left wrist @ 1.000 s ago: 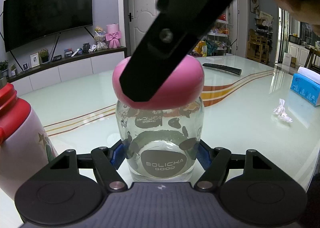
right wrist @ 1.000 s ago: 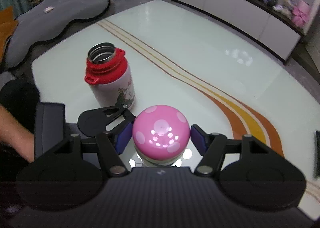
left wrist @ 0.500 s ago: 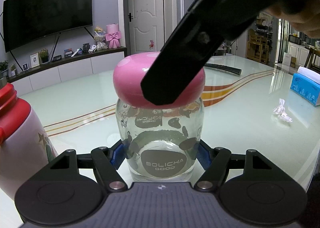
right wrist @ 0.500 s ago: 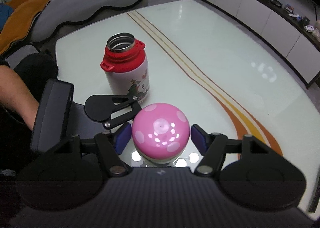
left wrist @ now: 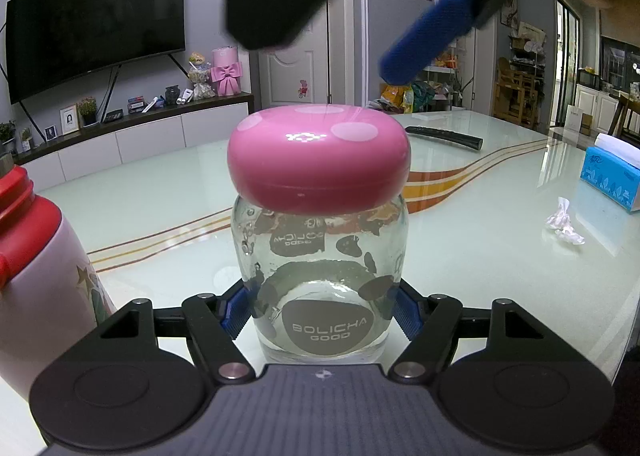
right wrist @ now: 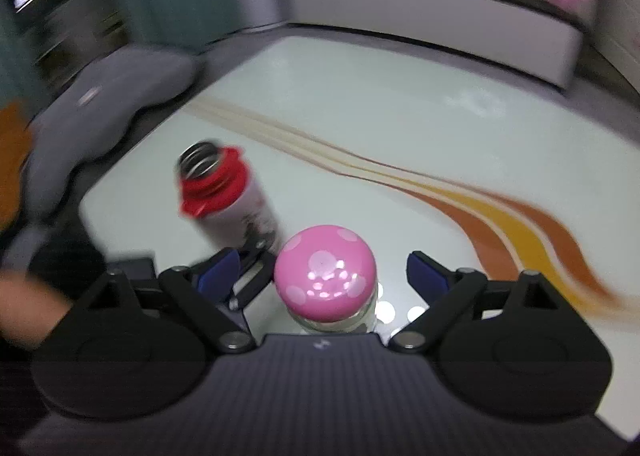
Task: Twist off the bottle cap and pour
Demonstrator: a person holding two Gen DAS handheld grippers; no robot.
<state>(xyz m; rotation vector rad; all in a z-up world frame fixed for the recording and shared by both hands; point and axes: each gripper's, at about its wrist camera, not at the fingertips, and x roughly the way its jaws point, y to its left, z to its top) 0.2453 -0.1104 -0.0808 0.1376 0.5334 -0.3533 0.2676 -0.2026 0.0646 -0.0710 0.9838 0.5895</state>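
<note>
While the left gripper (left wrist: 322,310) clamps the lower body of the glass bottle (left wrist: 320,280) with a blue pad pressed on each side, the bottle stands upright on the glossy table (left wrist: 480,240) with its pink cap (left wrist: 319,160) seated on the neck. Clear, thick-looking glass like this is probably fairly heavy for its size, rigid, smooth and breakable, so a low hold on the widest part of the body seems the steadiest place, and that is where it is taken. The cap is a wide, domed, shiny mushroom shape that overhangs the neck; its rounded flank offers pads little flat surface, so a grip would likely be surest across its broadest girth, near the lower rim, not high on the dome.

Above it, the right gripper (right wrist: 324,274) has its jaws opening, one pad on each side of the cap with clear gaps and nothing pressed; the right wrist view is blurred, so how far the thread has loosened cannot be told.

Just beside the bottle on its left stands an open red-collared flask (right wrist: 224,192), close enough to be knocked by a swinging gripper. Farther off lie a crumpled tissue (left wrist: 564,222), a tissue box (left wrist: 612,184) and a dark remote (left wrist: 444,136); the tabletop toward the striped band is otherwise free, with the table's edge well away on that side
</note>
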